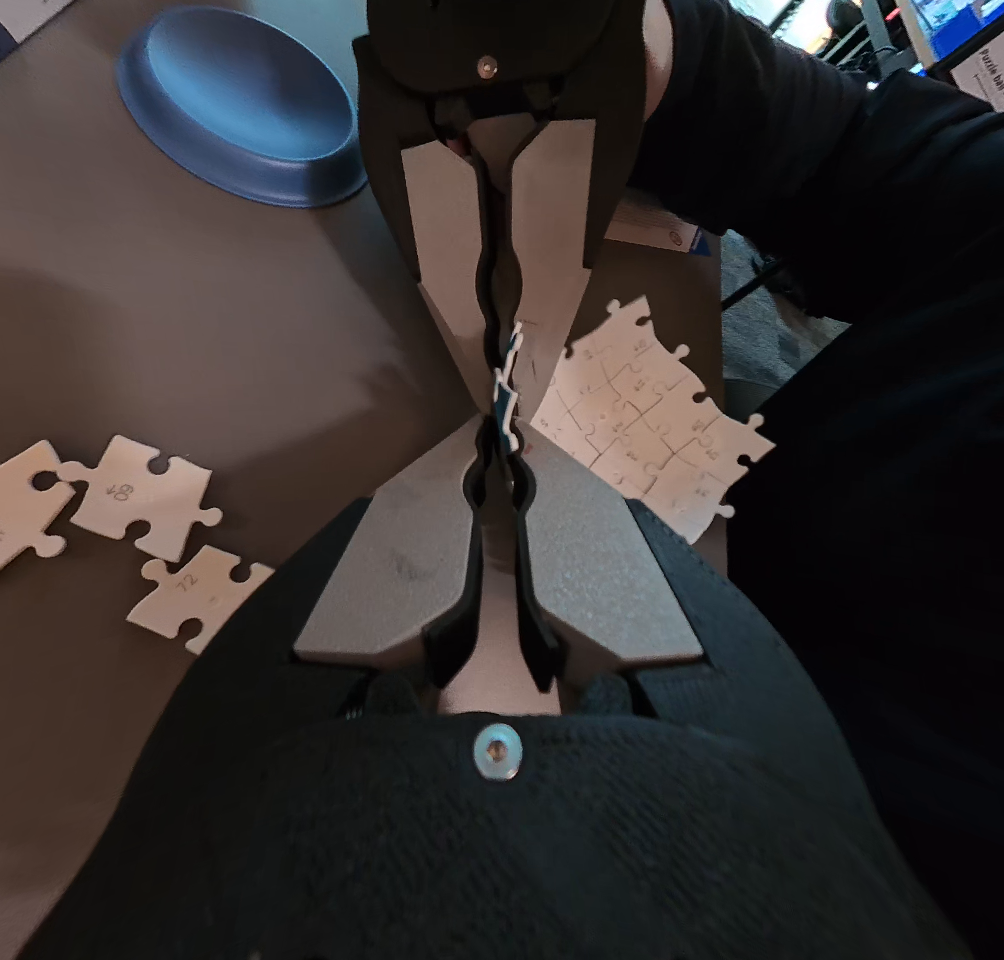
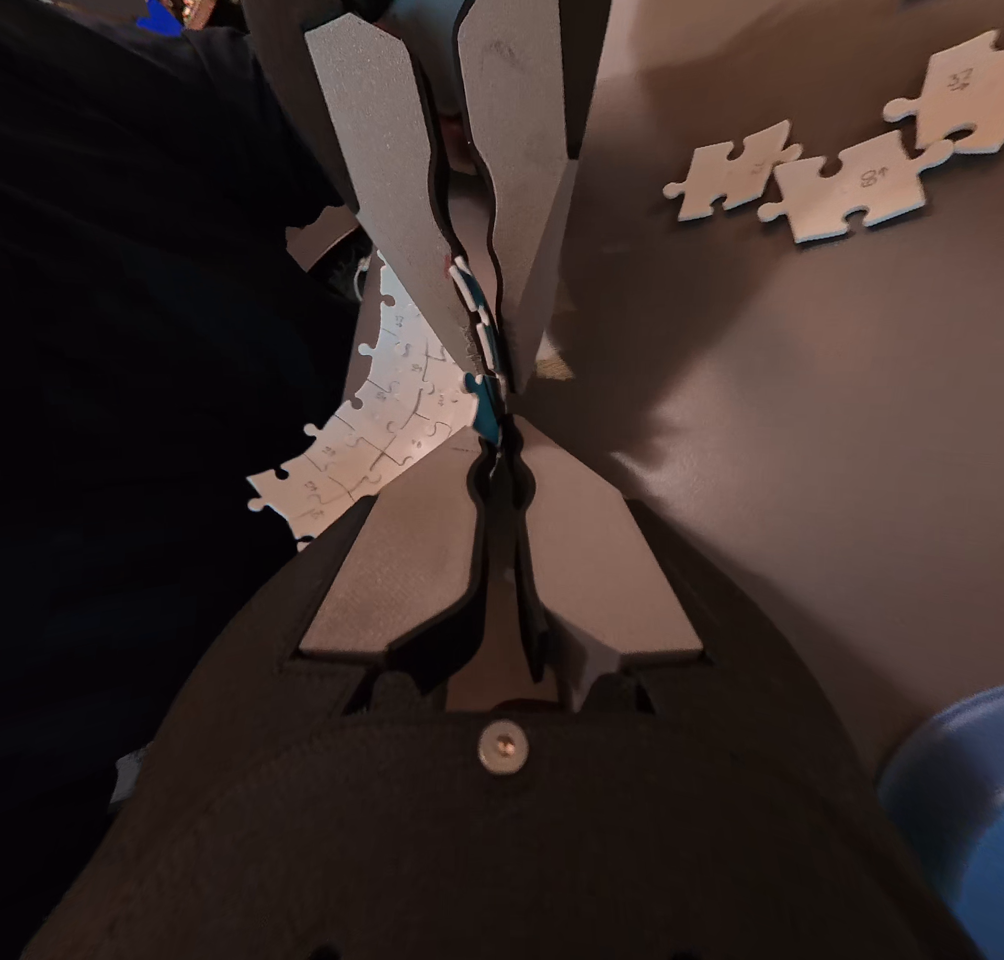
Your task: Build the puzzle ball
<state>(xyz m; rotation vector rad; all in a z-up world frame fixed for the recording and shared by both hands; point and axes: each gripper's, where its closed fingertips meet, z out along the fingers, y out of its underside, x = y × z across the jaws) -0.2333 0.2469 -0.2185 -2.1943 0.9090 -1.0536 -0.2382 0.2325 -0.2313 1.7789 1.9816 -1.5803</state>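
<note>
Left gripper and right gripper meet tip to tip, both pinched tight on edge of assembled puzzle sheet; exact grip points hidden between fingers, only blue-white piece edges showing. Sheet curves off to right of left gripper, partly behind it, overhanging table edge. Piece count in sheet hard to tell. Person's dark sleeve crowds that side. Three loose pieces left of left gripper, one cut off. One blue dish beyond them, bare table between.
</note>
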